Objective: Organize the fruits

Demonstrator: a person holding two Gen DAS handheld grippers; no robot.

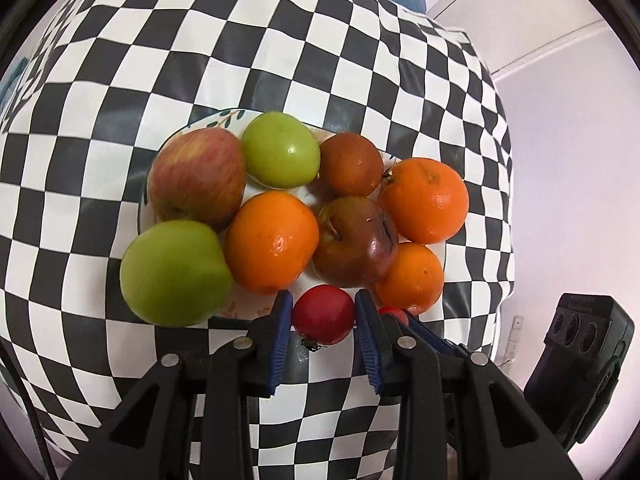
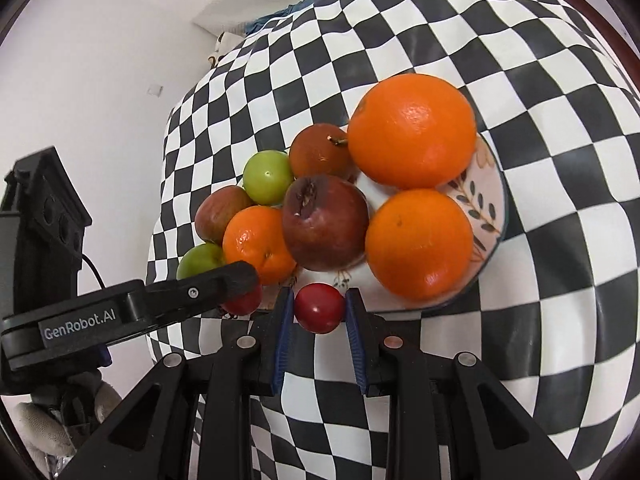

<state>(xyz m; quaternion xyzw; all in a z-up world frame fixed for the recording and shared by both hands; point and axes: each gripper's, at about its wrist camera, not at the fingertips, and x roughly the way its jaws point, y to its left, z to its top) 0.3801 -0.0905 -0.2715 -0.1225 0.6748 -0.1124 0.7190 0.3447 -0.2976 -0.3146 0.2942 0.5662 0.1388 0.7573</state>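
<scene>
A leaf-patterned plate (image 1: 224, 118) (image 2: 486, 196) holds oranges (image 1: 272, 242) (image 2: 418, 244), green apples (image 1: 174, 274) (image 2: 268, 178), red apples (image 1: 196, 178) and a dark bruised apple (image 1: 354, 240) (image 2: 326, 222). My left gripper (image 1: 323, 312) is shut on a small red fruit (image 1: 323, 315) at the plate's near rim. My right gripper (image 2: 318, 308) is shut on another small red fruit (image 2: 319, 308) at the rim. The left gripper (image 2: 240, 280) also shows in the right wrist view with its red fruit (image 2: 244, 302).
The table wears a black-and-white checked cloth (image 1: 120, 80) (image 2: 540, 320). White walls and cabinet doors (image 1: 560, 60) lie beyond its edge. The right gripper's body (image 1: 580, 364) shows at the lower right of the left wrist view.
</scene>
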